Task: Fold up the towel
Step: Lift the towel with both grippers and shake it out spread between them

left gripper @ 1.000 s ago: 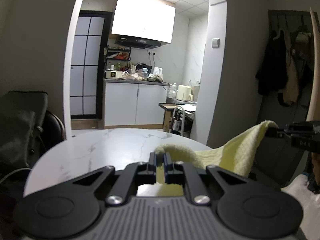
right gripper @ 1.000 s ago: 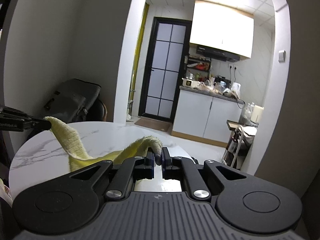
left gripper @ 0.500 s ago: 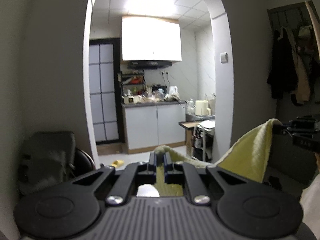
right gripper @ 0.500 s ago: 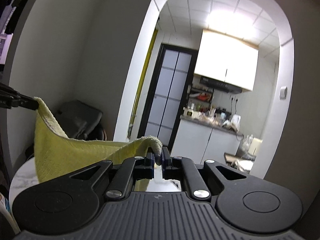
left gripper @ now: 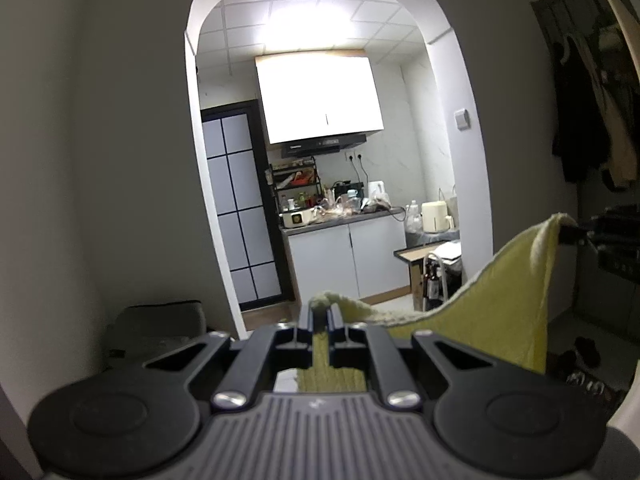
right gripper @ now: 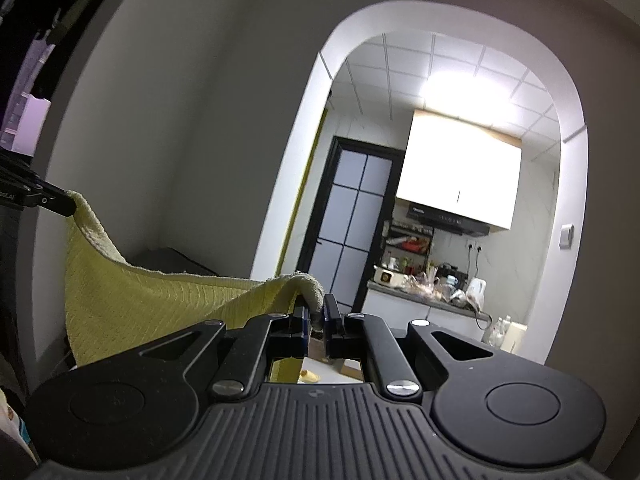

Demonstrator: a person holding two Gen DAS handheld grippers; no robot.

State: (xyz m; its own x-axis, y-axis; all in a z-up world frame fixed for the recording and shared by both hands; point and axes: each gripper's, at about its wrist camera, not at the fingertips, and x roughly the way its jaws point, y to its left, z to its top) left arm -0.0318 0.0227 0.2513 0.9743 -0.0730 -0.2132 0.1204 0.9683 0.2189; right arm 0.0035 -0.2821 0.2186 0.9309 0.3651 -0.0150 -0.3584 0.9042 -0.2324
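2 tongs (left gripper: 320, 314) (right gripper: 316, 312) pinch the towel's (right gripper: 132, 308) upper corners.

towel's (left gripper: 500, 304) lower edge hidden, table unseen

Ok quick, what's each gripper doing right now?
Left gripper: closed, pinching one corner of the towel.
Right gripper: closed, pinching another corner of the towel.

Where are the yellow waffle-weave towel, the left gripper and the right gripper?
yellow waffle-weave towel (right gripper: 132, 312), right wrist view, hanging middle panel.
left gripper (left gripper: 320, 318), left wrist view, between fingertips shut on a corner.
right gripper (right gripper: 316, 316), right wrist view, between fingertips shut on another corner.
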